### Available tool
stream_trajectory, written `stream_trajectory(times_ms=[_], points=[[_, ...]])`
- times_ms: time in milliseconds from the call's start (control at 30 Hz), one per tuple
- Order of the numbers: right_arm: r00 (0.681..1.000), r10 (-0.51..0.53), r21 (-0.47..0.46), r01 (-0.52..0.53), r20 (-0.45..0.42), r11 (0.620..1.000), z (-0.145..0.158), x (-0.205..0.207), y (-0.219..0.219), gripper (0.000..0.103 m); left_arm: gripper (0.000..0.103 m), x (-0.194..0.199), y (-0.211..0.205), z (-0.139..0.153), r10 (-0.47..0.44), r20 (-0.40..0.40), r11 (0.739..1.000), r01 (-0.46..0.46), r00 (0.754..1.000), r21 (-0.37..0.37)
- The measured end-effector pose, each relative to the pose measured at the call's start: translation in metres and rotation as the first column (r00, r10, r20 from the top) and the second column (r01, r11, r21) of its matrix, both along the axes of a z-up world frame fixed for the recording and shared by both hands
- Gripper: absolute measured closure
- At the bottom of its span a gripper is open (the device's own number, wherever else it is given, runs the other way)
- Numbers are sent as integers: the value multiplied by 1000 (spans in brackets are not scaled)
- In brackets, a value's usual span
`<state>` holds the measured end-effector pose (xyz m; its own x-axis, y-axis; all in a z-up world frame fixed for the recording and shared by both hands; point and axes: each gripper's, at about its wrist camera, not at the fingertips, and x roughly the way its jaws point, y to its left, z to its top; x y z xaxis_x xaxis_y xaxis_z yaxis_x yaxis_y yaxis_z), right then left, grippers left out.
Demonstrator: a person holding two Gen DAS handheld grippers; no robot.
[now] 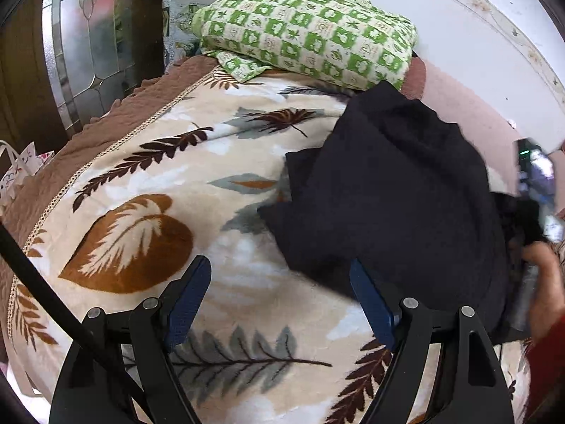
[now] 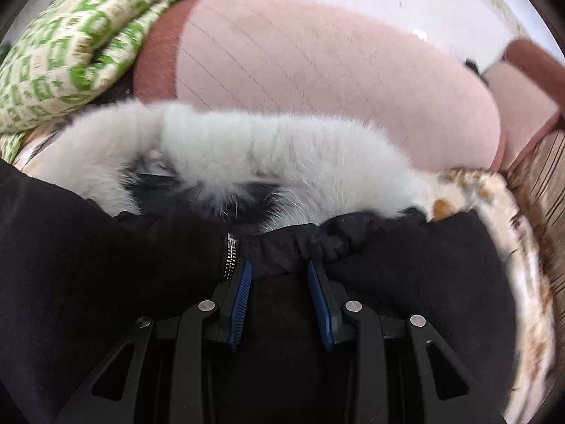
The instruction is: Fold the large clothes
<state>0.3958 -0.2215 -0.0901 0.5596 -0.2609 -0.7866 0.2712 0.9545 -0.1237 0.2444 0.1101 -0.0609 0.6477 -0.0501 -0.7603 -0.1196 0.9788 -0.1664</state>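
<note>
A black coat [image 1: 385, 190] lies on the leaf-patterned blanket [image 1: 141, 183] of a bed, to the right in the left wrist view. My left gripper [image 1: 280, 270] is wide open and empty, hovering above the blanket at the coat's lower left edge. In the right wrist view the coat [image 2: 106, 265] fills the lower half, with a white fur hood trim [image 2: 247, 152] and a zipper [image 2: 231, 258]. My right gripper [image 2: 279, 270] has its jaws partly closed around the gathered black fabric at the hood base. The right gripper also shows in the left wrist view [image 1: 536, 190].
A green checked pillow [image 1: 310, 28] lies at the head of the bed, with a pink pillow [image 2: 317, 70] beside it. A white wall stands behind. A glass-panelled door [image 1: 95, 42] is at the left beyond the bed edge.
</note>
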Motion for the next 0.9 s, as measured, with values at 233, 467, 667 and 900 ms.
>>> stream_trajectory(times_ms=[233,467,667,900], points=[[977,104,139,-131,187,982,90,-62,25,62,23,-3,12,8,39,26,999,-38,999,-20],[976,198,162,-210,87,964,35,-44,79,61,23,3,22,4,84,1,996,-84,996,-3],[997,73,155,-69,-24,985,-9,21,72,47,23,14,32,-9,97,-67,994,-101,993,-48],[998,52,142,-55,26,988,13,16,62,40,23,23,27,-24,92,-137,995,-95,986,-12]])
